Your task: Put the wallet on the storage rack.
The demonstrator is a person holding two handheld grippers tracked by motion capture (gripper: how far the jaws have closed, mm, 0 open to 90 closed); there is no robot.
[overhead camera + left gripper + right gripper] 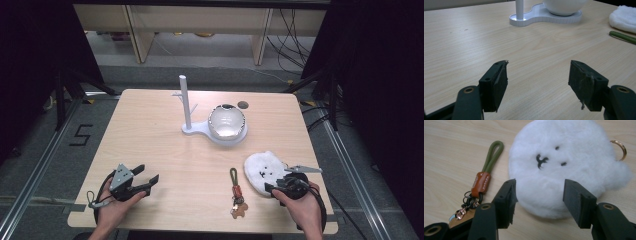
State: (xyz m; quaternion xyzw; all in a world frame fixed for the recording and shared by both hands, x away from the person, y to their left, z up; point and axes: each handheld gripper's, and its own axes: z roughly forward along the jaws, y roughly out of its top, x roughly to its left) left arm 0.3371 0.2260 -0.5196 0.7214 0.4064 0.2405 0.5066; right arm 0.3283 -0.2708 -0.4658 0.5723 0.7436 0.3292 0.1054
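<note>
High view: pale wood-grain table [150,140], rounded corners, matte top. Near the far middle, a white plastic stand [212,131] with a peanut-shaped flat base; at its left end a slim upright post [185,100] with short side pegs, at its right end a glossy round bowl-like dome [226,121], reflective, contents not discernible. Just behind the dome, a small dark round spot [243,105] on the tabletop. At front right, a fluffy white plush pouch [265,171], roundish, with tiny black face marks. Just left of it, apart from it, a keychain [236,192]: olive cord loop, orange-brown leather tab, small metal rings and a tan charm at the near end. Left gripper [147,181] held in the person's left hand at front left, jaws spread wide, nothing between them, grey triangular plate on top. Right gripper [272,187] held at front right, tips at the near edge of the plush.

Left gripper view: two black jaws, blocky, pads worn and frayed, standing well apart over bare wood. Farther off, the stand's ribbed white base, the post's foot, the dome's smooth white underside; at right, the plush edge and a strip of green cord.

Right gripper view: black jaws parted, flanking the near edge of the woolly plush without pinching it. Gold metal ring [620,148] beside the plush at right. Keychain lying at left, cord matte, tab stitched.
</note>
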